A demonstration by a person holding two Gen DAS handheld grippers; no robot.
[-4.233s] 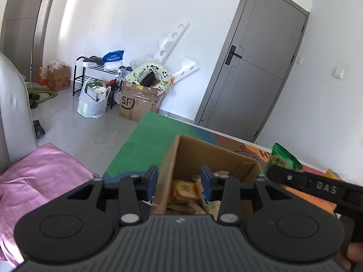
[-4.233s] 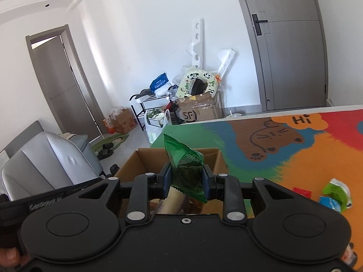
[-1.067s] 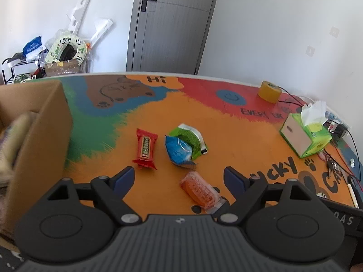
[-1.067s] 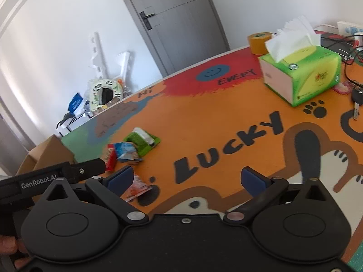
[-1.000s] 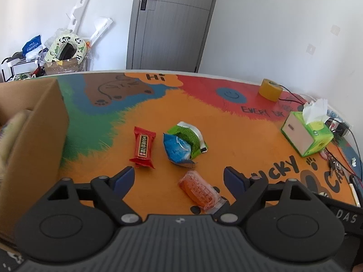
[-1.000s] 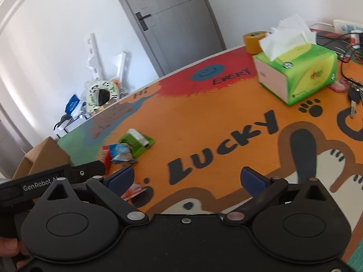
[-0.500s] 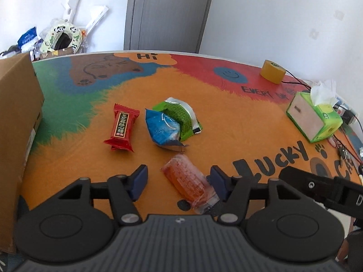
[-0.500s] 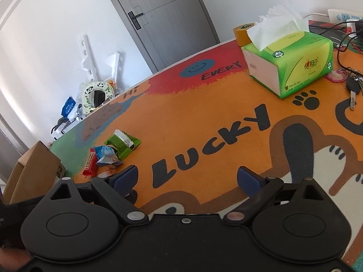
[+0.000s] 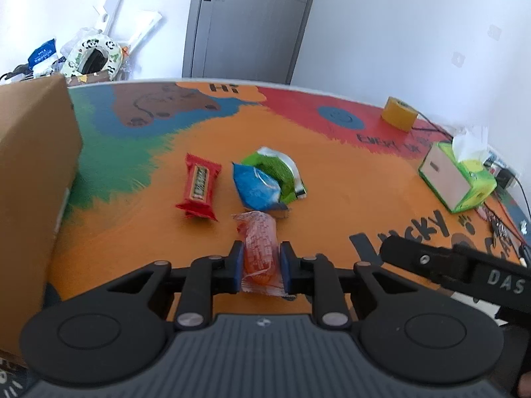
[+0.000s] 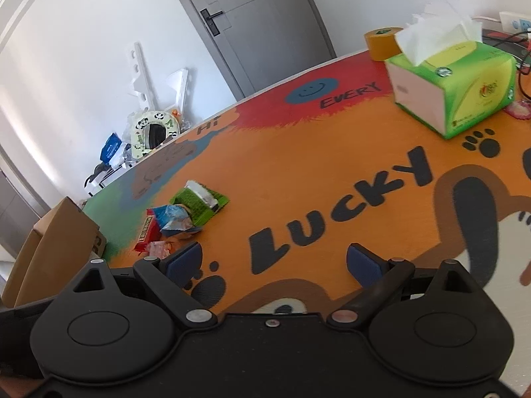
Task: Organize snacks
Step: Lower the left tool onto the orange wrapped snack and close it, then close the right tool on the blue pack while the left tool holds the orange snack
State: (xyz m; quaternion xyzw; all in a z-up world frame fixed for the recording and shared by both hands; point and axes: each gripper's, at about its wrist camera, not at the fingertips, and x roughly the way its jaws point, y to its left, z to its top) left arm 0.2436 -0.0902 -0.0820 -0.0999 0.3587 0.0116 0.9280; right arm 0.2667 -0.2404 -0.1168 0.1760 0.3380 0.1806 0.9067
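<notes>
The left gripper [image 9: 259,265] has just been closing and now pinches the orange snack packet [image 9: 259,248], at 6 o'clock of the blue packet [image 9: 257,187]. It looks light, soft and crinkly; hold mid-body. The right gripper [image 10: 273,263] is wide open, empty.

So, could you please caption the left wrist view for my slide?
Left gripper shut on an orange clear-wrapped snack packet on the colourful table mat, near the cardboard box.

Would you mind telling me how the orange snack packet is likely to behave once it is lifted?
The orange packet looks like thin, crinkly film, so it is probably light. The left gripper has just closed on its near half, so the far end may droop. Its glossy wrapper could slip, and the contents may crush under pressure.
</notes>
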